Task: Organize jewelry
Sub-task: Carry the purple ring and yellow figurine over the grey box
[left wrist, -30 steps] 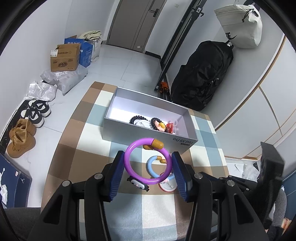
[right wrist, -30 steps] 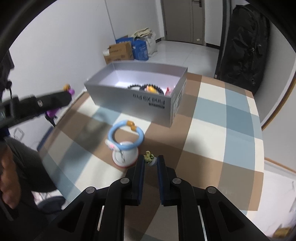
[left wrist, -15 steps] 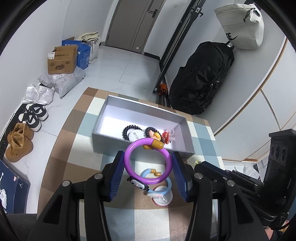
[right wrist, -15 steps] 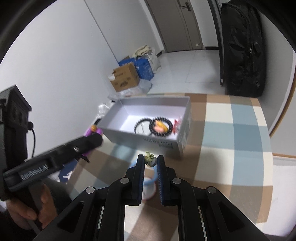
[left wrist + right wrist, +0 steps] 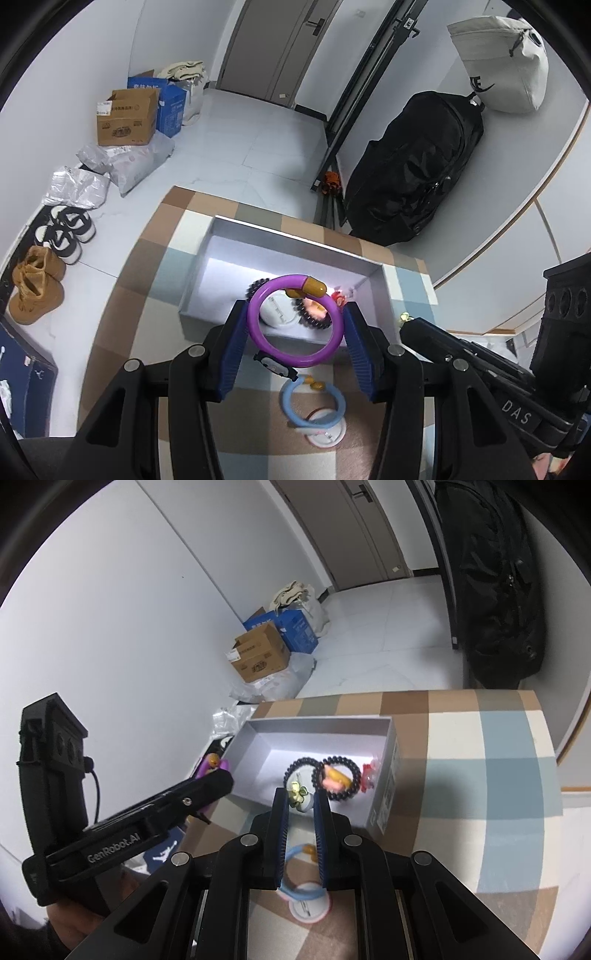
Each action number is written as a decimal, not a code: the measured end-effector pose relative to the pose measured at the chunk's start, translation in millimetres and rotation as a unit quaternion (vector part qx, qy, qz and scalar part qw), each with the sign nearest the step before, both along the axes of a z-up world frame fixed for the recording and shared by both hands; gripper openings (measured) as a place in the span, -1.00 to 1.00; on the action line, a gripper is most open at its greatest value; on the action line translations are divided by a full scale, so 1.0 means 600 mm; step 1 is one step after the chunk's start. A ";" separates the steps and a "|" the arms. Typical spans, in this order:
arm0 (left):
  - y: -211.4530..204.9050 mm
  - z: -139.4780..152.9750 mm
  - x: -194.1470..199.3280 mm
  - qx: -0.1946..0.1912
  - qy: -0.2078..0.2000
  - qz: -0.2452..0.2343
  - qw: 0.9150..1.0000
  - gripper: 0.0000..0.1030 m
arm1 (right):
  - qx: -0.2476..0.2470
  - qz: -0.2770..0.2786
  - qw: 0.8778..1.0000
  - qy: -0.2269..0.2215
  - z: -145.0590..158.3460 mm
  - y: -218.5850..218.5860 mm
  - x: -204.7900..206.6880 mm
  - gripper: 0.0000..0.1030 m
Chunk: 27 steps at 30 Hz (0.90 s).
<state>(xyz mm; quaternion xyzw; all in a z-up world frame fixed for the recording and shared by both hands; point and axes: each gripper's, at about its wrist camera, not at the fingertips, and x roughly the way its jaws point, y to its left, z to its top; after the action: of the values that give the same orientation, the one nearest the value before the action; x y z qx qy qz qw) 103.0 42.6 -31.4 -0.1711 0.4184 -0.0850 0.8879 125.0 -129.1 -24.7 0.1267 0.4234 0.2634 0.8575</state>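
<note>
My left gripper (image 5: 293, 328) is shut on a purple ring bracelet (image 5: 258, 332) with an orange end, held above the near wall of the silver box (image 5: 221, 258). My right gripper (image 5: 298, 801) is shut on a small green-and-white flower charm (image 5: 296, 792), held over the box's near edge (image 5: 258, 799). Inside the box lie two black bead bracelets (image 5: 338, 775), a pink-orange charm and a red piece. A blue ring bracelet (image 5: 314, 400) rests on a white round case (image 5: 328, 430) on the checked cloth below the grippers.
The box stands on a table with a brown, blue and cream checked cloth (image 5: 480, 775). On the floor beyond are cardboard boxes (image 5: 125, 118), shoes (image 5: 37, 288) and a black backpack (image 5: 413, 166). The other gripper's body (image 5: 122, 830) is close at the left.
Both grippers have risen and moved forward toward the box, each still holding its piece. The blue bracelet and the white case stay on the cloth.
</note>
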 end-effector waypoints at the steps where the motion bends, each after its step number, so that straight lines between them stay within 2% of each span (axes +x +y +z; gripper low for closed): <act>1: 0.000 0.000 0.004 -0.002 0.001 0.000 1.000 -0.12 | 0.000 0.002 1.000 -0.002 0.002 0.001 0.003 -0.76; 5: -0.002 0.000 0.018 -0.008 0.004 -0.003 1.000 -0.12 | 0.004 0.012 1.000 -0.011 0.007 0.008 0.014 -0.76; 12: -0.005 -0.007 0.039 -0.010 0.015 -0.008 1.000 -0.12 | 0.015 0.008 1.000 0.000 0.003 0.010 0.037 -0.76; 16: -0.004 -0.015 0.047 -0.015 0.024 -0.009 1.000 -0.12 | 0.053 0.001 0.998 0.027 -0.004 0.000 0.053 -0.76; 27: -0.007 -0.029 0.068 -0.017 0.042 -0.014 0.999 -0.12 | 0.058 -0.010 0.997 0.052 -0.029 -0.007 0.074 -0.75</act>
<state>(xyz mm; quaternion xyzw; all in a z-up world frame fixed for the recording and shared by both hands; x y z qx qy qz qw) 143.6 38.3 -48.6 -0.1834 0.4562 -0.0969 0.8654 169.6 -133.3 -41.9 0.1937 0.4503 0.2719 0.8281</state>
